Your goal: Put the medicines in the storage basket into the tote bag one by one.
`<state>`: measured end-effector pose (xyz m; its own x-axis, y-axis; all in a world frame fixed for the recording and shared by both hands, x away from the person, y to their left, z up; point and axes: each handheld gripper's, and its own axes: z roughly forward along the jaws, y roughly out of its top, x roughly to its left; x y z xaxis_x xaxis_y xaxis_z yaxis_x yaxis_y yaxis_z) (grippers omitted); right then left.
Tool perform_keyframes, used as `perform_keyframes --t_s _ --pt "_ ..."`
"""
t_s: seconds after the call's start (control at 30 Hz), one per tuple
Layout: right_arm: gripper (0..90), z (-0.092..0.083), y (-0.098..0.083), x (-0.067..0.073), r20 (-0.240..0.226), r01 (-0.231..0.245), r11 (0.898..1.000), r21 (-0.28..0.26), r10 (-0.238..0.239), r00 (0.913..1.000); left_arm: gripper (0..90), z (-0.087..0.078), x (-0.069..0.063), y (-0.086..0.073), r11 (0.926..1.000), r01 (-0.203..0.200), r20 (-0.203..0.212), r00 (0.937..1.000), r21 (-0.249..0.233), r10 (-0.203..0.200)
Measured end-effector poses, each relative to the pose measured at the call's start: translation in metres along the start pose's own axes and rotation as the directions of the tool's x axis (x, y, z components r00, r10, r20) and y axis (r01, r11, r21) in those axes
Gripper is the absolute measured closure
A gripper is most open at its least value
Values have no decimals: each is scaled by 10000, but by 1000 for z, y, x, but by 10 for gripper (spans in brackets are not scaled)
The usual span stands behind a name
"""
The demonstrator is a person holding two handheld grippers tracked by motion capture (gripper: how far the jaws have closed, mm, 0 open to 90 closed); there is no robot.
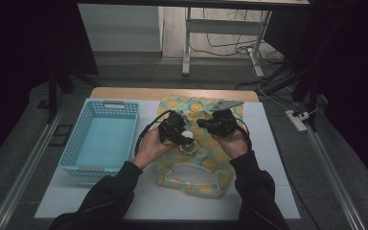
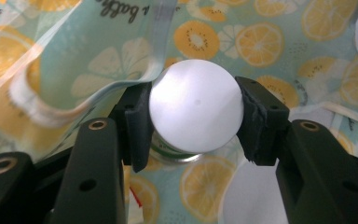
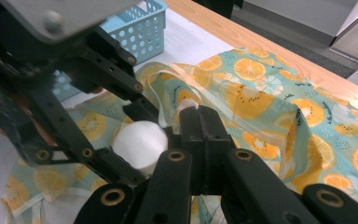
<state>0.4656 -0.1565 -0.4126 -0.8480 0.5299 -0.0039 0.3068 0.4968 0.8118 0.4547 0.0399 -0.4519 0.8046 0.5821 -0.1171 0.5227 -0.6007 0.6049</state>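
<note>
While both hands worked over the middle of the table, the scene stood as follows.

Left gripper: the black two-jaw left gripper (image 1: 188, 142) had its jaws partly closed, one pad on each side of a small glass jar with a round white lid (image 2: 195, 106); in the left gripper view the pads pressed against opposite sides of the lid's edge.

Jar: it stood upright, its lid facing up, its greenish glass body showing just under the lid; in the high view it sat over the middle of the bag, between the two hands.

Right gripper: the black two-jaw right gripper (image 3: 200, 122) had its jaws pressed together, pinching the pale edge strip of the bag's cloth right beside the jar's lid.

Bag: a teal cloth bag printed with orange and lemon slices (image 1: 219, 155) lay flat on the table, its pale looped handle toward the person; the pinched edge was lifted off the rest of the cloth next to the jar.

Hands: the left hand (image 1: 149, 146) and the right hand (image 1: 233, 142) came in from the near side in dark sleeves, close to each other over the bag.

Basket: a light blue perforated plastic basket (image 1: 81, 125) stood just left of the bag, apart from both grippers.

Table: a white sheet over a wooden tabletop (image 1: 268, 167) carried the bag and the basket.
</note>
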Motion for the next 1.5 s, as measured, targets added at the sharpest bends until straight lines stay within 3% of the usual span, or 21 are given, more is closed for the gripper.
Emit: perform_keyframes --t_s 0.4,0.77,1.0,1.17,1.5 --pt "900 1 -2 -2 34 -32 10000 11 32 10000 502 19 5 4 9995 1 -391 9992 330 12" --pt "900 2 -2 -2 72 30 10000 67 -31 10000 490 24 7 2 9998 156 -316 9994 154 -151" --pt "900 0 -2 -2 100 40 10000 53 -41 9999 353 11 6 1 9987 363 86 9993 -348 -360" --pt "900 0 -1 -1 70 50 10000 49 -51 10000 260 -1 0 -4 9984 145 506 9987 -553 -117" --pt "900 0 0 1 49 132 9999 51 -132 9999 138 -14 -6 -21 9958 235 698 9974 -886 -174"
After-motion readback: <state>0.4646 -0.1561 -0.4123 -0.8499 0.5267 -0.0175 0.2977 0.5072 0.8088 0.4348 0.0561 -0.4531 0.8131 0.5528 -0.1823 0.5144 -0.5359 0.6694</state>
